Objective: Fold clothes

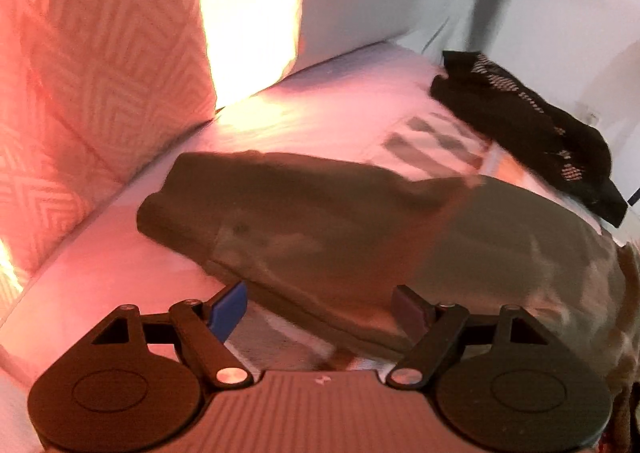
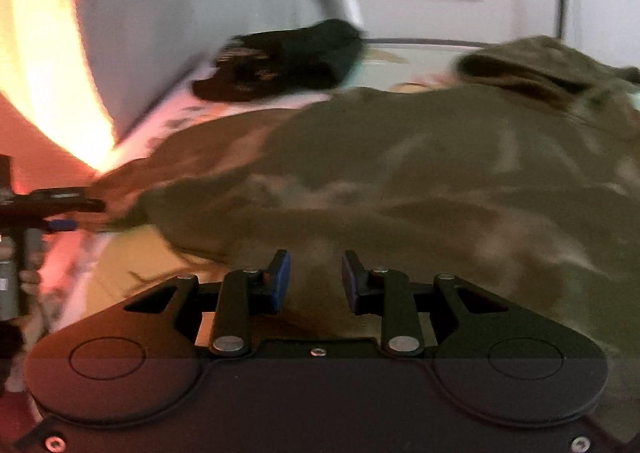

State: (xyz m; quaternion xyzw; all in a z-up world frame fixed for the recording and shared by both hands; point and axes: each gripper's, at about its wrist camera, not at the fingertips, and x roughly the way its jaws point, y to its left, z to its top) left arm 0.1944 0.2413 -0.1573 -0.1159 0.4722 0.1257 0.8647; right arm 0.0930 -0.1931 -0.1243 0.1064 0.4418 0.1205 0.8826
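You are between grips on the olive sweatshirt [image 1: 360, 221], which lies spread across the bed [image 1: 312, 109], one sleeve already turned in over the body, so the fold looks begun but not finished. Your left claw [image 1: 320, 313] has its fingers wide apart with nothing in them; the sweatshirt's near hem lies just beyond its fingertips, under the gap. Your right claw [image 2: 316, 281] has its fingers only a little apart, and no cloth is pinched; the sweatshirt fills the view straight ahead of it, with the hood [image 2: 532, 65] on the sweatshirt's far side. The black garment [image 1: 532, 125] lies beyond the sweatshirt, near the wall, well apart from both claws. Next you probably need to open the right claw wider, settle each claw on an edge of the sweatshirt, and close before lifting.
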